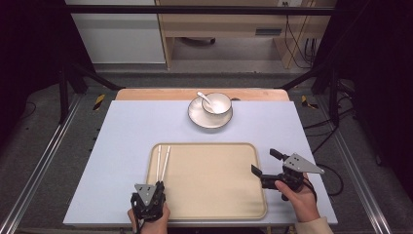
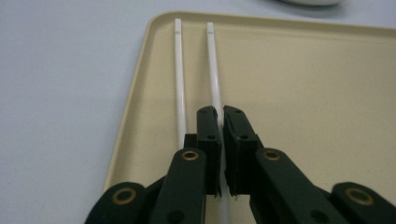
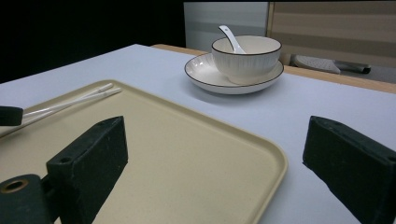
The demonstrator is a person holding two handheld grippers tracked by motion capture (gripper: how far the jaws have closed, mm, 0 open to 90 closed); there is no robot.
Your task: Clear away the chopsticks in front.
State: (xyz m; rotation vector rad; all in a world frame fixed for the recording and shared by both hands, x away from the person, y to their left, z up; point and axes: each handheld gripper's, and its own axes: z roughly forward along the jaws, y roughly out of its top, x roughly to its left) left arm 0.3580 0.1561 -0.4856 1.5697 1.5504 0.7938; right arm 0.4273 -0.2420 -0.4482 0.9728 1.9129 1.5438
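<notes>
a lab: dark metal frame (image 1: 195,9) and floor rails (image 1: 39,165) surround the table (image 1: 126,126).

My left gripper (image 1: 157,186) over tray (image 1: 209,195) near-left corner; chopsticks (image 1: 163,161) ahead. Beyond right gripper (image 1: 267,163): plate (image 1: 197,118), bowl (image 1: 217,103) on it, spoon (image 1: 204,98) inside.

Tray (image 1: 214,185) middle lies bare (2 chopsticks (image 1: 162,162) line its left edge).
</notes>
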